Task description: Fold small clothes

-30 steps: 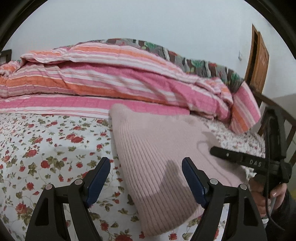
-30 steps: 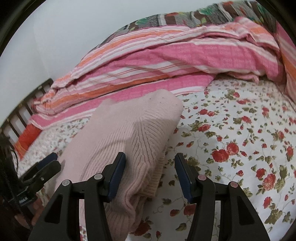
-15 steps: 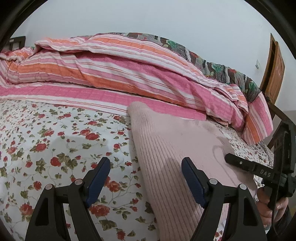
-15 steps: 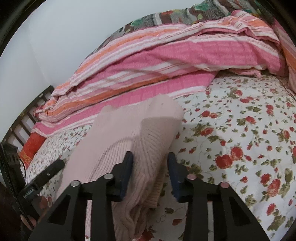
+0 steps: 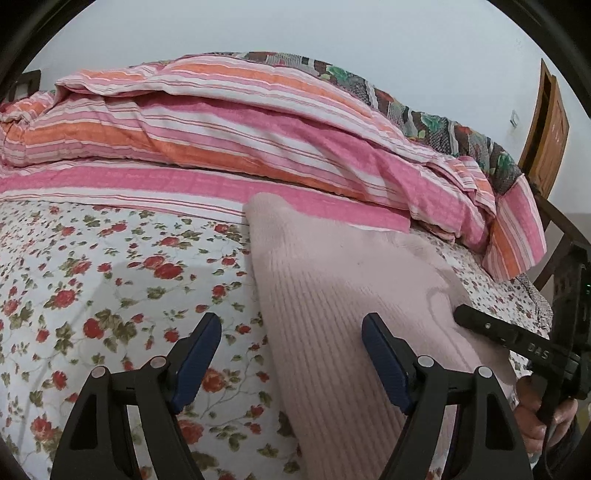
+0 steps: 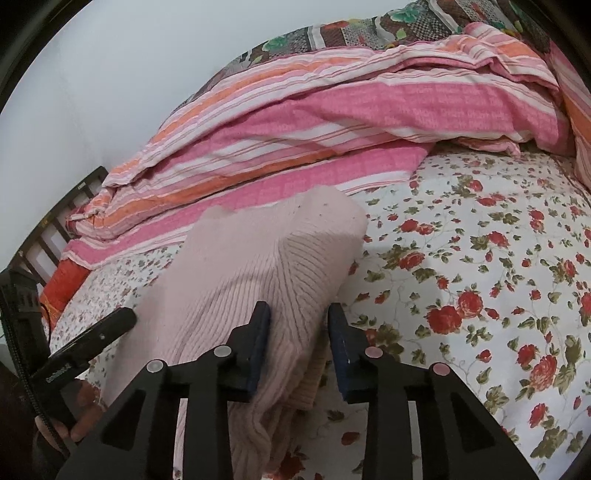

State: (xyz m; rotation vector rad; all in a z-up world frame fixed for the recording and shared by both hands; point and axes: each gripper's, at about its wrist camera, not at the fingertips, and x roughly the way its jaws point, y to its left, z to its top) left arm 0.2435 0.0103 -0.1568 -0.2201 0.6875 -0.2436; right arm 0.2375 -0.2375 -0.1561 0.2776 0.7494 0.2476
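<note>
Since earlier, our right gripper [image 6: 299,332] narrowed, now pinching pink sweater [image 6: 258,266] fold; our left gripper [image 5: 291,354] hovers agape over floral sheet [image 5: 110,288].

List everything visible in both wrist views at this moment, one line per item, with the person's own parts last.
pale pink ribbed knit garment: one, pink, lying on the bed, partly folded
white floral bedsheet: one, white with red roses, covering the bed
pink and orange striped quilt: one, heaped behind the garment
dark patchwork blanket: one, multicoloured, behind the quilt
brown wooden door: one, at the right of the left wrist view
dark slatted bed frame: one, at the bed's edge
left gripper: black, blue pads, jaws open over the garment's edge
right gripper: black, jaws narrowed around a garment fold
hand: one, holding the right gripper
</note>
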